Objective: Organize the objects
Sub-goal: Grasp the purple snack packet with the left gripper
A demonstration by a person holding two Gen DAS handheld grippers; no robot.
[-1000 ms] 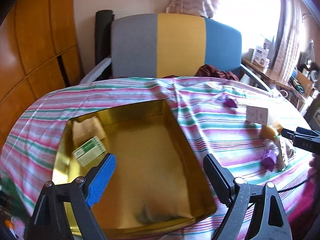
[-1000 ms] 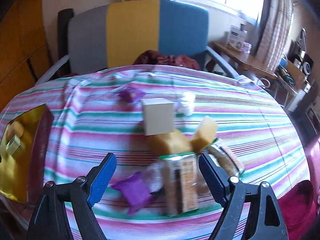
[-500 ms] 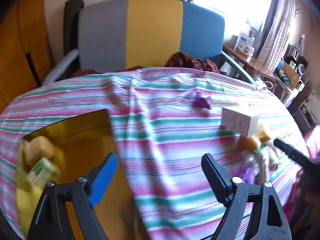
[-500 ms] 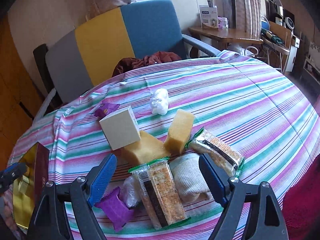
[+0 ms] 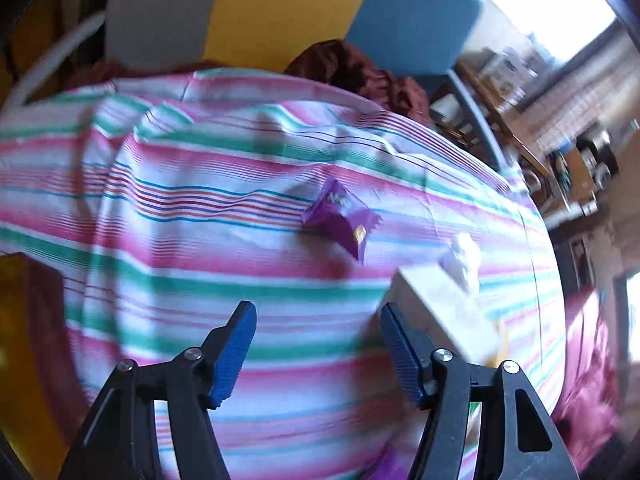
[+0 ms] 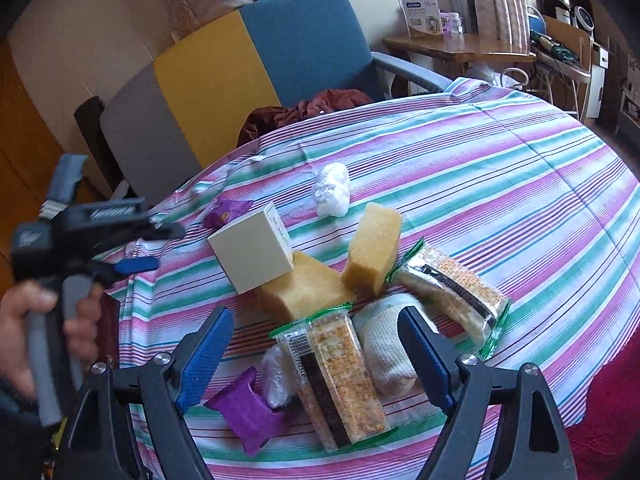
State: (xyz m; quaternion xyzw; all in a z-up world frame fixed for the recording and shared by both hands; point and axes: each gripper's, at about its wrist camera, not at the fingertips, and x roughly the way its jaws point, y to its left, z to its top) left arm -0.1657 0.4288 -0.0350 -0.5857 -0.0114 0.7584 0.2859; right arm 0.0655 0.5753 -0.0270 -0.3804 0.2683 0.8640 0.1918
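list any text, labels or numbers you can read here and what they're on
"6 922251 772546", as best it reads: barcode digits on the near snack pack, partly unsure.
Purple candy wrapper: white lettering, too blurred.
Cream box: small print on its side, too small.
Left gripper: moulded lettering on its body, blurred.
Boxes on the far desk: printed labels, too small.

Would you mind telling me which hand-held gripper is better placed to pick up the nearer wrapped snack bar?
Right. The right hand-held gripper hovers open directly over the snack bar; the left hand-held gripper, jaws closing on nothing, is off beside the cream box.
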